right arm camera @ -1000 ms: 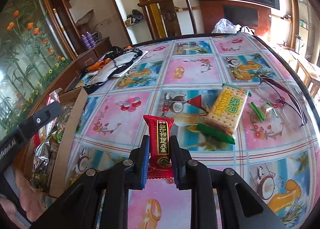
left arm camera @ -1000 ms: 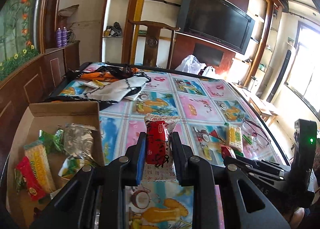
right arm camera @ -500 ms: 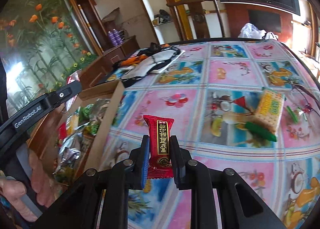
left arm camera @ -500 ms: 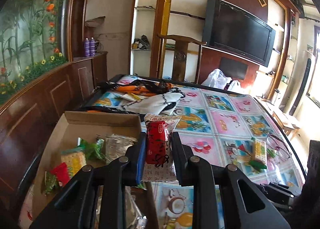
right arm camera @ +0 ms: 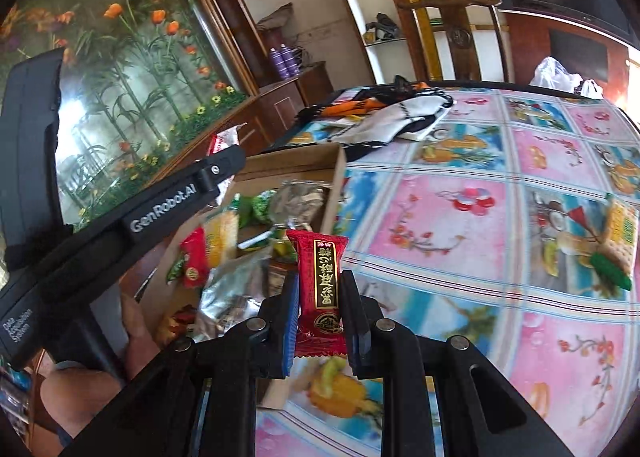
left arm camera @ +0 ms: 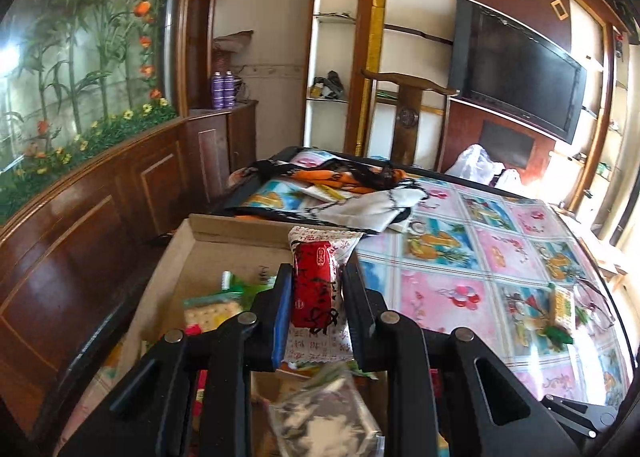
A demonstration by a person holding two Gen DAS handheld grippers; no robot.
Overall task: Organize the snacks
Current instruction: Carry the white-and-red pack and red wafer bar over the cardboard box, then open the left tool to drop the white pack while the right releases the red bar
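Both grippers loaded right now. Left gripper (left arm camera: 316, 297) clamped on a red-and-white snack packet (left arm camera: 316, 285), held upright over the open cardboard box (left arm camera: 224, 233), which sits at the left edge of the table (left arm camera: 472, 297) with its colourful fruit-print tablecloth. Right gripper (right arm camera: 318, 321) clenched around a red snack bar with gold lettering (right arm camera: 322, 277), also upright, hanging just at the box's (right arm camera: 296, 165) right wall, over the seam between box and tablecloth. Box already stuffed: cracker packs (right arm camera: 224, 233), green wrapped candies (right arm camera: 256, 205), silvery foil bags (right arm camera: 298, 199), a small red packet (right arm camera: 194, 257). Same pile visible from the left wrist view, with a cracker pack (left arm camera: 212, 313) and a blurry foil bag (left arm camera: 324, 417) right under the fingers. Still out on the tablecloth, well off to the right: a yellow cracker packet (right arm camera: 622, 241) with a green wrapped stick (right arm camera: 610, 269) lying against it. Behind the box, a bundle of black, white and orange fabric (left arm camera: 352, 193) at the far side of the table. Left gripper's black body (right arm camera: 132, 225) cutting across the right wrist view, with part of a hand (right arm camera: 136, 341) on its handle. Wooden chair (left arm camera: 408, 105) and a dark TV (left arm camera: 516, 69) in the background.
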